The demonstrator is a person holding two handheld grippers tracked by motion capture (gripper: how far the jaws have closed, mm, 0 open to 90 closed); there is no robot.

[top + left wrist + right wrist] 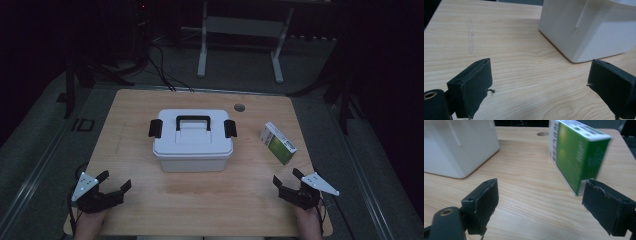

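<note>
- Left tongs [116, 181]: held in a hand at the near left corner of the table [130, 107]; jaws spread wide and released, with bare wood between them; in the left gripper view the pads [475, 85] frame bare tabletop.
- White box [193, 141]: ahead of the left tongs and off to their right, well apart from both pairs; lid on, black handle [193, 121] lying flat on top, a black clasp [155, 128] down at each end, so it looks latched shut.
- Green and white carton [278, 143]: just ahead of the right tongs and a little to their left in the high view; it stands on the wood to the right of the white box, apart from it; in the right gripper view it stands close beyond the right-hand jaw, not between the jaws.
- Right tongs [286, 180]: at the near right corner, jaws likewise wide and gripping nothing.
- Step in hand, as I judge it: the start, both pairs poised and nothing touched; the likely job is to open the box and put the carton inside.
- Next move, as I judge it: each pair goes forward to the clasp on its own side and flips it up; or the right tongs shift sideways to straddle the carton before closing.
</note>
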